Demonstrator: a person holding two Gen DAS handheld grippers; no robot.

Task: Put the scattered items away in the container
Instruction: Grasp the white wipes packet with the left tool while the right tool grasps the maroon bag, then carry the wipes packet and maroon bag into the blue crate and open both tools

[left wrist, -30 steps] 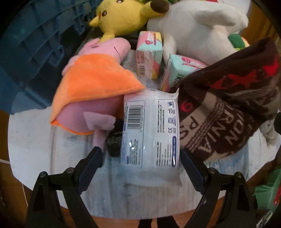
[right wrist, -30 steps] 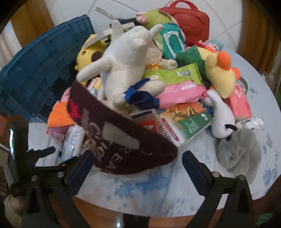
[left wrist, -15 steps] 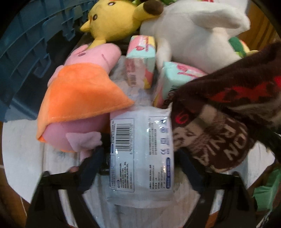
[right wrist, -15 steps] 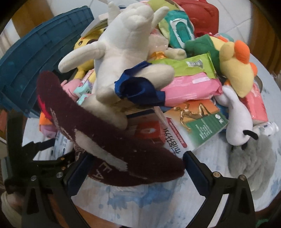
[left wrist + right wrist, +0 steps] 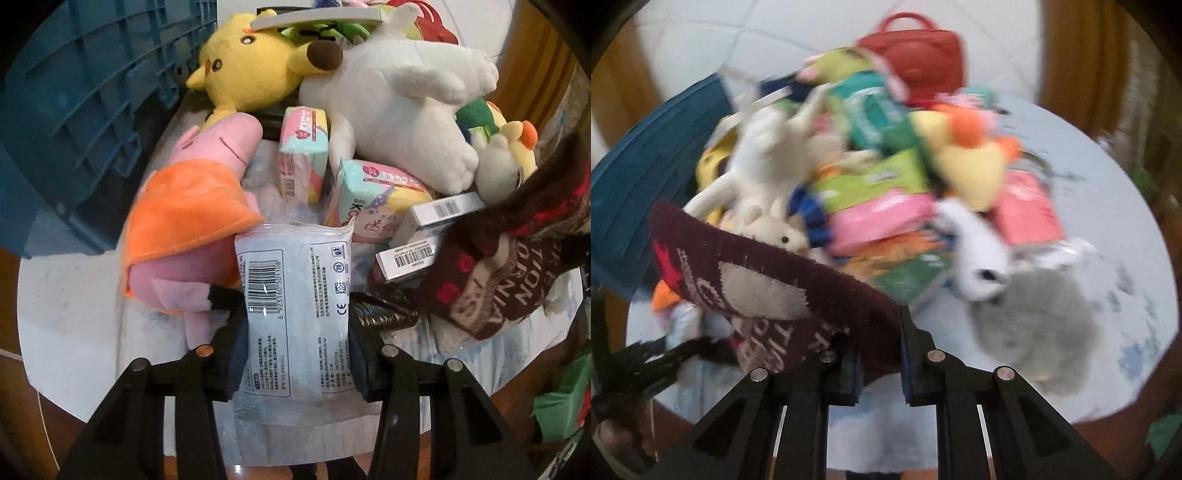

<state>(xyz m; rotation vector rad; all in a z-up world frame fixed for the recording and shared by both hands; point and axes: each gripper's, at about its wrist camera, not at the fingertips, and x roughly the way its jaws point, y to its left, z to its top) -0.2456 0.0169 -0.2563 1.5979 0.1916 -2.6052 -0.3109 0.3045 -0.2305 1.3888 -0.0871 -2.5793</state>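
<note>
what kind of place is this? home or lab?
Likely a home: a round table piled with plush toys, tissue packs and a red handbag, wooden trim behind, a blue plastic crate alongside.

Soft, even indoor light; the left wrist view is sharp, the right wrist view motion-smeared, both bent and darkened at the fisheye rims
</note>
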